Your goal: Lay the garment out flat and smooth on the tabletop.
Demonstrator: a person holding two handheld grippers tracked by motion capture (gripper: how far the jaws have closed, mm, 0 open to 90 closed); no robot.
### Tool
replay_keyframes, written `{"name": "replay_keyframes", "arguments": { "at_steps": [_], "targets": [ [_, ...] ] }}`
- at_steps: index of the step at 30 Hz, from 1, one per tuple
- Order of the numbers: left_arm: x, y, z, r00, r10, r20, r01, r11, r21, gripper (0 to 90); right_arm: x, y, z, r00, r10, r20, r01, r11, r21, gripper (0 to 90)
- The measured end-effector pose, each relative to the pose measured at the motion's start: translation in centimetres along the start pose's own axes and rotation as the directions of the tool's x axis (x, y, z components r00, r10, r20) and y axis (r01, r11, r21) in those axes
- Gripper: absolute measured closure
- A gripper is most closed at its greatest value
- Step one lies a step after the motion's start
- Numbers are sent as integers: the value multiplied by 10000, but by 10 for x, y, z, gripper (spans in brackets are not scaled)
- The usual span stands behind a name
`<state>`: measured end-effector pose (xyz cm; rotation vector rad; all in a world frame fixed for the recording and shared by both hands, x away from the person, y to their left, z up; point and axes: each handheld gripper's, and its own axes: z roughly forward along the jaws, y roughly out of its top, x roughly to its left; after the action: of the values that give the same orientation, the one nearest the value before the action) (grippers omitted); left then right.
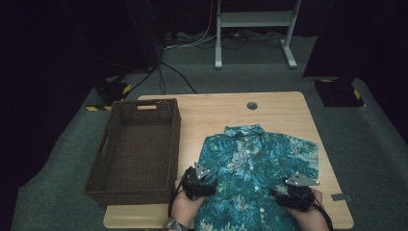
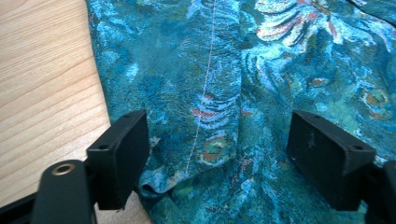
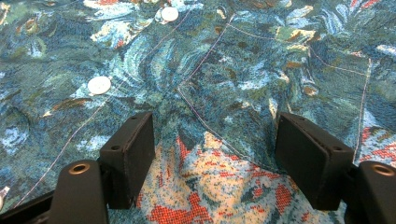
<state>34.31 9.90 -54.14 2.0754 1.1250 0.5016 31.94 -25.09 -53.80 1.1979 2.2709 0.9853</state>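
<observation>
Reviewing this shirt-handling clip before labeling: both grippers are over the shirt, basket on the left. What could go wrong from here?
1. The left gripper is open at the shirt edge, where the fabric is rucked; closing there may pinch several layers or miss the hem.
2. The right gripper is open over the chest pocket near a button; it might catch only the pocket layer.
3. The hem hangs over the table edge and could slide off.
</observation>
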Motion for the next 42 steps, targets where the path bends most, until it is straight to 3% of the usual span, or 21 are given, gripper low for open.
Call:
{"name": "replay_keyframes", "arguments": {
  "at_steps": [3,6,10,17,27,34,42],
  "targets": [
    [-2,0,1,10000,51,24,-51,10000,56,171,0,1,0,10000,38,15,-38,10000,92,276],
    [-3,1,1,10000,12,-10,-12,10000,83,152,-4,4,-4,9988,260,407,-257,9996,-81,271],
    [-3,0,2,10000,36,23,-36,10000,77,148,-19,11,-10,9929,935,737,-909,9951,-386,268],
    [-4,2,3,9999,100,99,-101,9998,165,116,-52,19,-13,9822,1286,1368,-1213,9908,-604,320],
    [-5,3,4,10000,42,76,-43,9998,199,104,-104,23,-11,9575,2129,1944,-2043,9768,-636,384],
    [-5,2,4,10000,63,66,-64,9998,192,104,-134,26,-8,9414,2417,2352,-2330,9703,-646,477],
    [-5,2,3,9999,53,88,-54,9998,200,104,-160,32,4,9223,2757,2709,-2734,9608,-467,545]
  ]
}}
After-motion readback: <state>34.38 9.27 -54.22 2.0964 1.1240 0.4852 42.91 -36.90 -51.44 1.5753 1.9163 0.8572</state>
